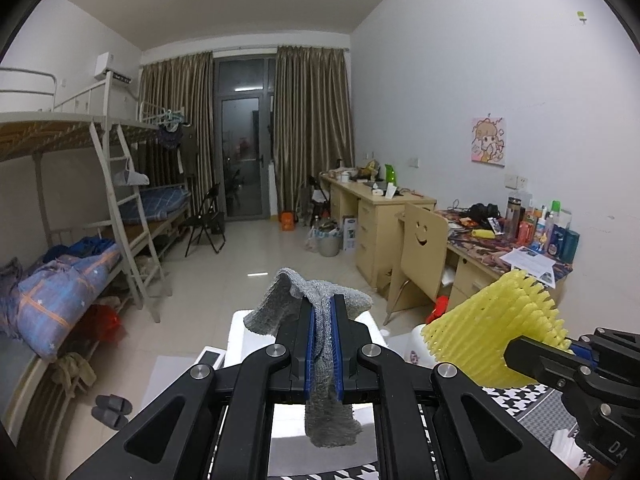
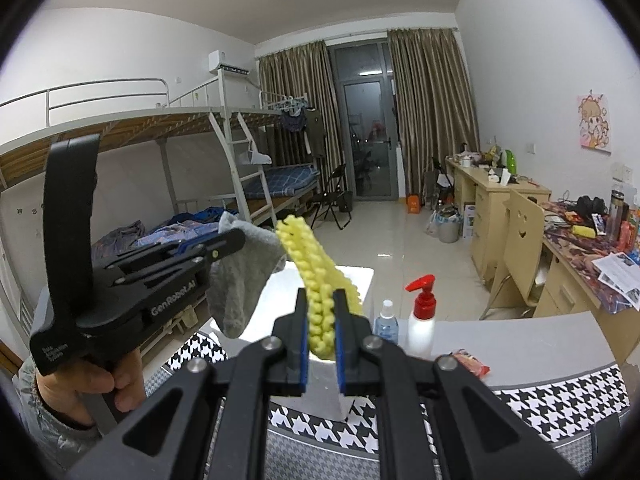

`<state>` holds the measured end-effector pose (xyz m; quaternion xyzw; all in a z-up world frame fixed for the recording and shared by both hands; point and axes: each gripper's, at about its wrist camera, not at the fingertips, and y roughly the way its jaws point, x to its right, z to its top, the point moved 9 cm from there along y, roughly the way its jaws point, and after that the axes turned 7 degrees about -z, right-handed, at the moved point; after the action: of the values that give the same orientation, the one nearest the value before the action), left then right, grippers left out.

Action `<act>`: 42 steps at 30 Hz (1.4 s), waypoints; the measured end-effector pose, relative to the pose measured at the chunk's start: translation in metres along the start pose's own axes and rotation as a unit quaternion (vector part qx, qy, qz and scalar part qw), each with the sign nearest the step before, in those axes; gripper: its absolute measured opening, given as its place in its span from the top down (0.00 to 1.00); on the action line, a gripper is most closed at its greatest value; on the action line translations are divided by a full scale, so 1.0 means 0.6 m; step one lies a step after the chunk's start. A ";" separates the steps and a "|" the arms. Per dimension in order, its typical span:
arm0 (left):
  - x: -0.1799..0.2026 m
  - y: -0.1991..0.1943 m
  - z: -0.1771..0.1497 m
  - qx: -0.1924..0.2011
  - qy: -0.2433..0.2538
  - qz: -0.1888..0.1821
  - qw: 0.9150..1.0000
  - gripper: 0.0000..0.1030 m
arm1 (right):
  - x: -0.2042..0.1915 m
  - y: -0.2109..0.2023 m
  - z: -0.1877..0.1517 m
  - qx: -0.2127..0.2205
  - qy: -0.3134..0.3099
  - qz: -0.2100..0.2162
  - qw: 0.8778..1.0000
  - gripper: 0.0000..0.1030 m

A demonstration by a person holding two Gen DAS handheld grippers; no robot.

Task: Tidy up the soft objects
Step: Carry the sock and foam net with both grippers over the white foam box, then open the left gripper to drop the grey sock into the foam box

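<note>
While both pieces hang clear above the bench [image 2: 520, 336], the left gripper [image 1: 323, 344] pinches a limp grey knit cloth [image 1: 280, 304] and the right gripper [image 2: 322, 340] clamps a yellow foam net sleeve [image 2: 308, 256]. I'd say they're lifted for sorting, perhaps toward the white box [image 2: 352, 276] below. The cloth droops; the ribbed sleeve holds its shape.

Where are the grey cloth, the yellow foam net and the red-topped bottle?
grey cloth [image 1: 280, 300]: left wrist view, its bunched upper fold.
yellow foam net [image 2: 308, 256]: right wrist view, its ribbed upper part.
red-topped bottle [image 2: 421, 320]: right wrist view, its white body.
</note>
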<state>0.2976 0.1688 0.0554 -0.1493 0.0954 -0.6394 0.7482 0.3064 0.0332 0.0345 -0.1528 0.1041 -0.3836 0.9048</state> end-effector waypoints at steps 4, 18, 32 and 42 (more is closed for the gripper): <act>-0.009 0.018 0.000 -0.007 -0.004 0.006 1.000 0.92 | -0.005 0.012 0.003 -0.006 0.002 -0.005 1.000 0.87; -0.027 0.086 -0.032 -0.057 -0.011 0.003 0.998 0.92 | -0.002 0.042 0.006 -0.021 0.009 -0.019 1.000 0.87; -0.049 0.143 -0.066 -0.113 -0.023 -0.012 0.993 0.91 | 0.005 0.057 0.001 -0.031 0.007 -0.035 0.999 0.87; -0.071 0.131 -0.069 -0.113 -0.030 0.011 0.993 0.14 | -0.002 0.072 0.002 -0.035 0.001 -0.033 0.999 0.87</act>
<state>0.3499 0.2175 -0.0130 -0.2511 0.1467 -0.6115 0.7359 0.3348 0.0628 0.0204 -0.1873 0.1137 -0.4093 0.8857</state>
